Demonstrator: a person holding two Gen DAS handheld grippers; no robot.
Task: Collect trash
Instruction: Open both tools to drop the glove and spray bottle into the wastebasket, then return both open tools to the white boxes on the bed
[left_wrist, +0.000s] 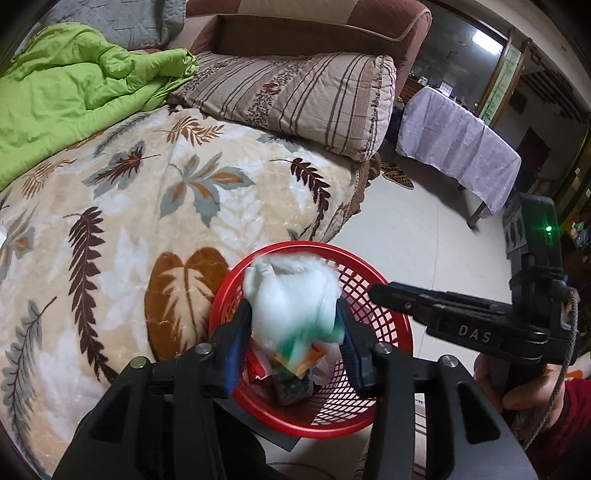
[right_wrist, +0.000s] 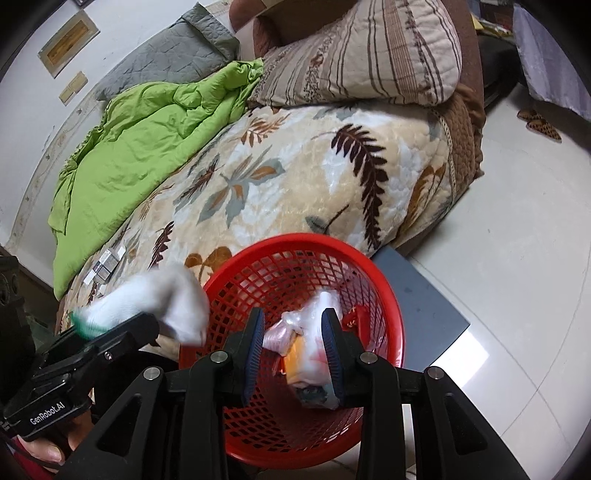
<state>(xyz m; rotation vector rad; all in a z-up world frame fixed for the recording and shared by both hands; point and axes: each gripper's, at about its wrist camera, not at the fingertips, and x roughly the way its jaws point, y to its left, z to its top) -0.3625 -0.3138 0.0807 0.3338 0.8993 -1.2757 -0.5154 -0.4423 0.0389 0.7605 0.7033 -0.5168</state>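
Note:
A red mesh basket (left_wrist: 384, 325) (right_wrist: 369, 273) stands on the floor beside the bed. Trash lies in its bottom: a clear plastic bag with orange (right_wrist: 306, 343), a red wrapper (right_wrist: 354, 317), a dark greenish pack (left_wrist: 291, 387). My left gripper (left_wrist: 291, 306) (right_wrist: 144, 325) hangs over the basket's near-bed side, open; a blurred white crumpled wad with a green patch (left_wrist: 291, 295) (right_wrist: 166, 302) sits loose at its fingertips. My right gripper (right_wrist: 293, 325) (left_wrist: 373, 290) points down into the basket with a narrow gap and nothing gripped; the bagged trash shows through the gap.
The bed carries a leaf-print blanket (left_wrist: 166, 206), a green quilt (left_wrist: 66, 96) and a striped pillow (left_wrist: 303, 99). Small packs (right_wrist: 105, 266) lie on the blanket's far side. A grey board (right_wrist: 417, 310) lies under the basket. A cloth-covered table (left_wrist: 461, 147) and slippers (left_wrist: 397, 175) stand on the tiled floor.

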